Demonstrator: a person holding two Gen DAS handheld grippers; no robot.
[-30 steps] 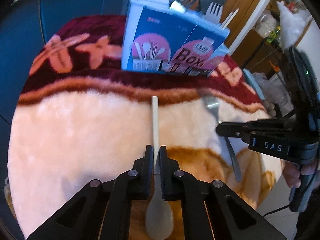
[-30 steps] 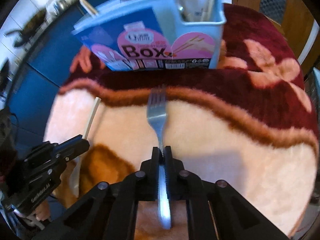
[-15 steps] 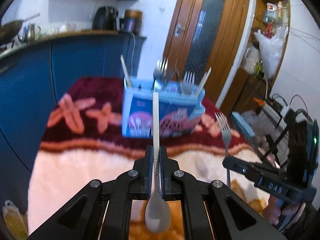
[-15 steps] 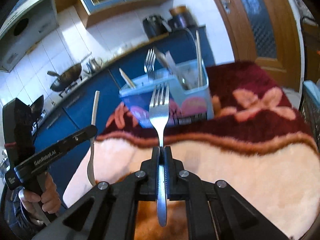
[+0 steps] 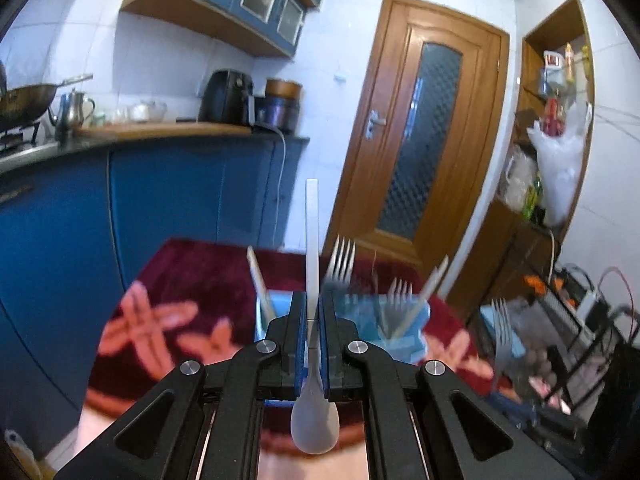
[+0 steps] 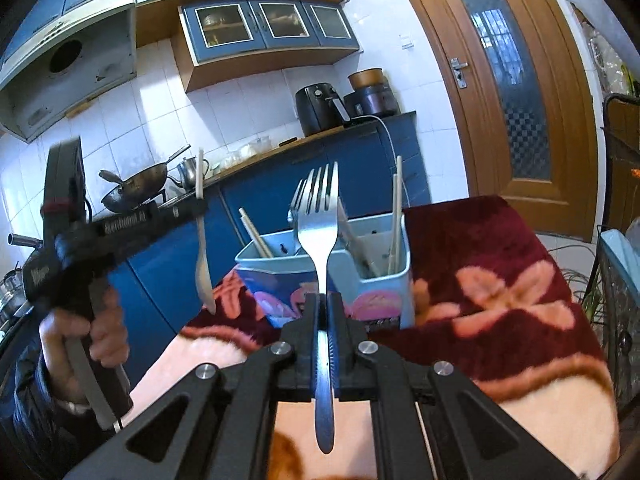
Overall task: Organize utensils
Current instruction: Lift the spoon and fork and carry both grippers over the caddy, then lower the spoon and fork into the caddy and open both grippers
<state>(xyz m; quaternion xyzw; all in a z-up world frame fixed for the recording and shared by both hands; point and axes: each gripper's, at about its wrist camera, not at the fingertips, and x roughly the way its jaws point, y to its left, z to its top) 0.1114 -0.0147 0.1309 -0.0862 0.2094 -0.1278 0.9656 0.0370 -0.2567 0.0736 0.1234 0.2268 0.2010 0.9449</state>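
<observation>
Overhead of the blanket (image 6: 500, 264), two utensils were held in the air, one per gripper. The left gripper (image 5: 313, 312) was clamped on the handle of a single pale spoon (image 5: 314, 420), bowl toward the camera, handle pointing up and away. The right gripper (image 6: 323, 308) was clamped on one steel fork (image 6: 318, 220), tines up. Beyond both stood one light-blue utensil box (image 6: 384, 280) on the dark red part of the blanket, split into compartments. In it I counted at least two forks and about three pale sticks or handles; blur hid the rest. In the right wrist view, the held fork covered the box's middle. A hand (image 6: 86, 332) gripped the left tool at left. A blue counter (image 6: 360, 160) with a wok (image 6: 136, 188) lay behind.
</observation>
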